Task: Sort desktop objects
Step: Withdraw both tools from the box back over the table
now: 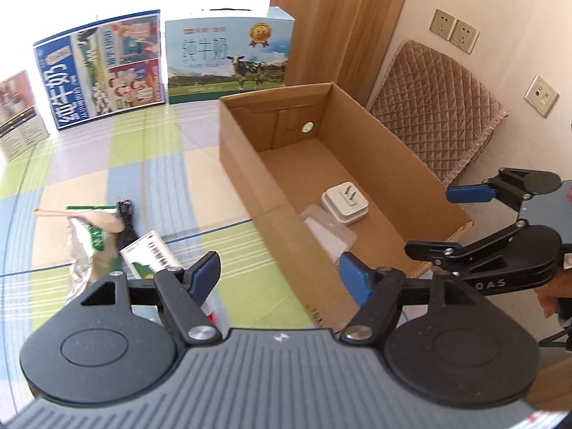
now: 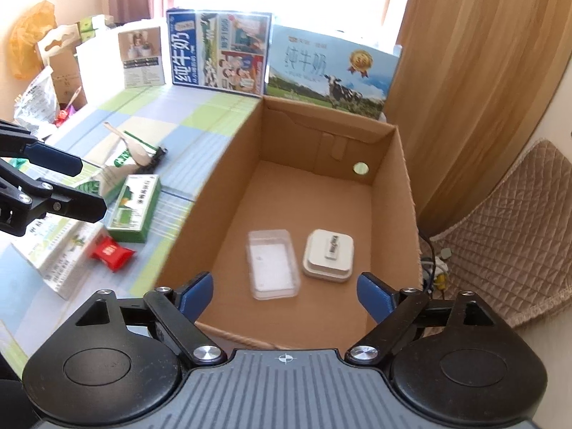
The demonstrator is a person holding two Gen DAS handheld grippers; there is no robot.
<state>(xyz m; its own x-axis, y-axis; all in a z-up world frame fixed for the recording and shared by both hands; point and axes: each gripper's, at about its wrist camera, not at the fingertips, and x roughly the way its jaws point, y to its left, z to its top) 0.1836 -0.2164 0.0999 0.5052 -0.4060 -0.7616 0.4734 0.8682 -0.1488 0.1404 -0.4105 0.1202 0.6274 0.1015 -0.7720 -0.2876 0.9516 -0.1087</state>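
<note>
An open cardboard box (image 2: 400, 193) stands on the checked tablecloth; it also shows in the left wrist view (image 1: 250, 164). Inside lie a white plug adapter (image 2: 329, 255) (image 1: 345, 203) and a clear plastic case (image 2: 273, 264) (image 1: 329, 230). My right gripper (image 2: 286, 291) is open and empty above the box's near edge. My left gripper (image 1: 280, 277) is open and empty, left of the box. On the table left of the box lie a green medicine box (image 2: 136, 207) (image 1: 150, 254), a red sachet (image 2: 111, 252), a wooden spoon (image 2: 134, 146) (image 1: 96, 218) on a torn green-and-white packet (image 1: 87, 243), and a black cable (image 1: 127, 225).
Milk cartons (image 2: 218, 55) (image 2: 329, 71) stand behind the box at the table's far edge. A white-and-green box (image 2: 62, 254) lies at the near left. A quilted chair cushion (image 2: 507, 236) and a wooden panel are right of the box. Bags and boxes crowd the far left.
</note>
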